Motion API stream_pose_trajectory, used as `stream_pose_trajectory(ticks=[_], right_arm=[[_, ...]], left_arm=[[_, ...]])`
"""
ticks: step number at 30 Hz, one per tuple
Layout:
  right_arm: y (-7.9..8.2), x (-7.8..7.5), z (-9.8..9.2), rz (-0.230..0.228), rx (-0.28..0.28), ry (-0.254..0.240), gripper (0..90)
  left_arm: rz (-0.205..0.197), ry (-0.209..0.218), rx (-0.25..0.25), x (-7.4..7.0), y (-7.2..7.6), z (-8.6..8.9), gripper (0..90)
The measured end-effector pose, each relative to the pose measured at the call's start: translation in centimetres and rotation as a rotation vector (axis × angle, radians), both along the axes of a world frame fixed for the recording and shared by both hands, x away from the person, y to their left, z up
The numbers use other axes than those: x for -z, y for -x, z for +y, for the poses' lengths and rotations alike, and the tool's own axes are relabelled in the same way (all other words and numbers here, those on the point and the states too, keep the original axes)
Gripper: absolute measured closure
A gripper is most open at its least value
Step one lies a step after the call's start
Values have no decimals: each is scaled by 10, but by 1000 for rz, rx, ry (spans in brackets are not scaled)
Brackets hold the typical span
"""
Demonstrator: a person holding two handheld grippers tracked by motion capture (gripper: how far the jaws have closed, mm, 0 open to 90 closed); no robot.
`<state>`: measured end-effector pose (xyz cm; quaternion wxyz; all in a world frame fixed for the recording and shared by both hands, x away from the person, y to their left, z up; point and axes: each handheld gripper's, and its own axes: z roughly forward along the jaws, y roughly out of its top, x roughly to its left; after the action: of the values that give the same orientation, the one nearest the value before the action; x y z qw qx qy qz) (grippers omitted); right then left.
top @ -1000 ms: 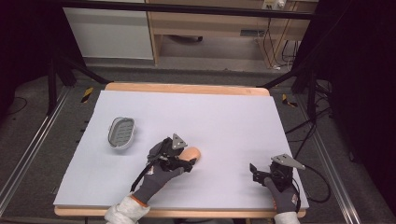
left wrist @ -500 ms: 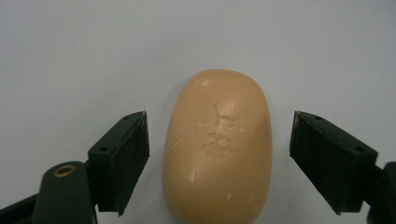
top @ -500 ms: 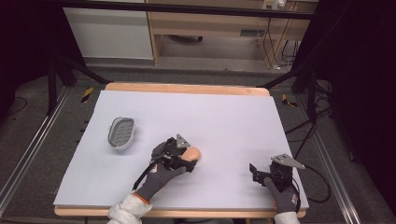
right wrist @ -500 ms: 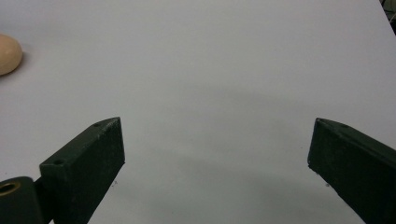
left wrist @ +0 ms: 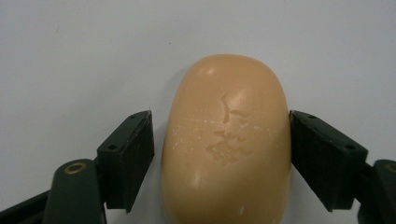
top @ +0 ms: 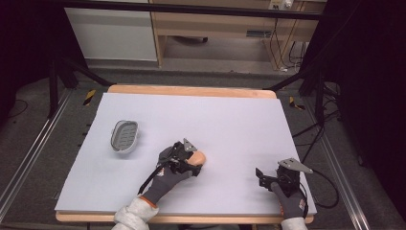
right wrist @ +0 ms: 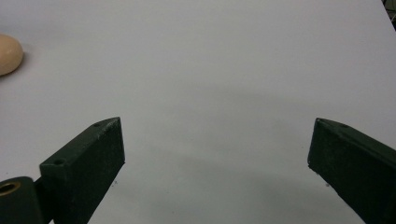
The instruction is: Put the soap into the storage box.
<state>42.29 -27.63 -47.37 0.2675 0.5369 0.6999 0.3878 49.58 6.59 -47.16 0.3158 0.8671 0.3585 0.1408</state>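
The soap (left wrist: 227,144) lay flat on the desk (top: 230,120), right of the dish (top: 124,135), between the jaws of the left claw (top: 189,162). Those jaws had just been closing on it: the right pad looked to be touching its side, the left stood just short. As a hard, smooth, rounded bar, it would likely be light but slippery, so the pads should meet its long sides squarely at mid-length. The right claw (right wrist: 215,154) stood open over bare desk.
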Motion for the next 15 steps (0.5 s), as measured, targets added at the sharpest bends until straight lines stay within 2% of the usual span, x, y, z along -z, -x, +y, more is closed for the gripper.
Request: stream_pose_trajectory(ticks=[15], right_arm=[[0, 0, 1, 4, 0, -1, 41]], left_arm=[[10, -13, 3, 1, -1, -3, 306]])
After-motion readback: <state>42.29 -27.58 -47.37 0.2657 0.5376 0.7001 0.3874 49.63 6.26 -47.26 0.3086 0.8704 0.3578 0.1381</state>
